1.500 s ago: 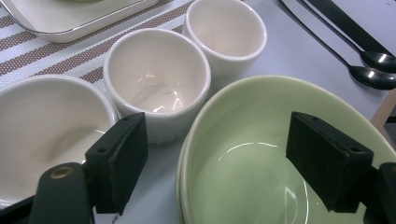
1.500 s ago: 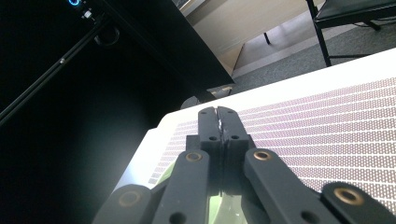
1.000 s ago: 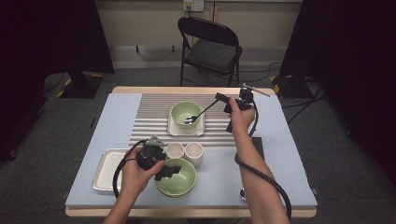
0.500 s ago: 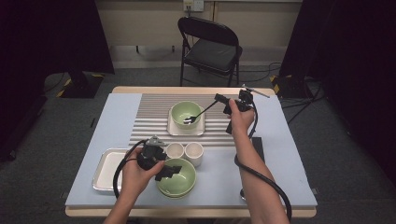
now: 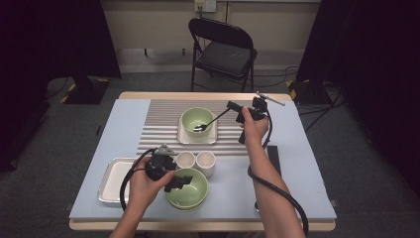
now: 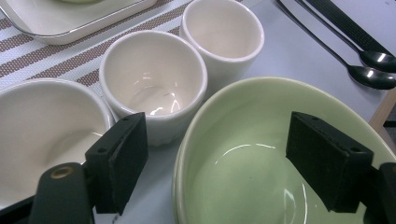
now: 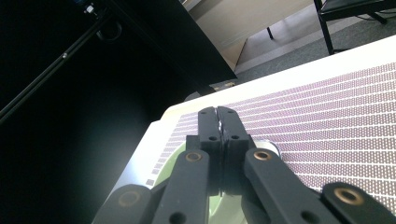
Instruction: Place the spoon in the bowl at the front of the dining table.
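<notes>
- Table: covered by a blue cloth, with a striped mat across the far middle.
- Metal tray: seen at the near left edge, beside the near bowl.
- Near green bowl: placed at the near middle; its rim is straddled by the left gripper, jaws wide apart, one outside and one over the basin, nothing clamped.
- Far green bowl: set on a square plate on the mat.
- Two cream cups: stood side by side, touching, just beyond the near bowl.
- Spoon: pinched at the handle end by the fully closed right gripper, its head lowered into the far bowl.
</notes>
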The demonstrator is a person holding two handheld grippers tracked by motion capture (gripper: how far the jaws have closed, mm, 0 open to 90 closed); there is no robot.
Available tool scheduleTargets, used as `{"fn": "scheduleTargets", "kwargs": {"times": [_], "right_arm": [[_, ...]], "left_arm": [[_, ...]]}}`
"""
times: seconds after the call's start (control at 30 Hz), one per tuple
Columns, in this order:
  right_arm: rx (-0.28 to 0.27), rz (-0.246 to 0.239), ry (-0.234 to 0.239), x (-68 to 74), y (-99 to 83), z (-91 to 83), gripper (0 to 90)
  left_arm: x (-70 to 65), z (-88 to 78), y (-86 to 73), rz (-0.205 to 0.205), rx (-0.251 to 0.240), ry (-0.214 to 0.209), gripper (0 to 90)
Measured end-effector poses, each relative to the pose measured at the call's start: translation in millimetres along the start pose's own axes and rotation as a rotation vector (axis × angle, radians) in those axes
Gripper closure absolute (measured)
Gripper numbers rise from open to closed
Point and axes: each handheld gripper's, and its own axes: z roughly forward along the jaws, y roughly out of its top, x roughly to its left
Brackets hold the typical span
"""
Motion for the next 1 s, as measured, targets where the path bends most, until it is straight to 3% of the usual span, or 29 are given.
{"fn": "scheduleTargets", "kwargs": {"times": [1.0], "right_arm": [[0.02, -0.001, -0.01, -2.7, -10.0, 4.4, 89.8]], "left_arm": [[0.0, -0.5, 0.1, 0.0, -0.006, -0.003, 20.8]]}}
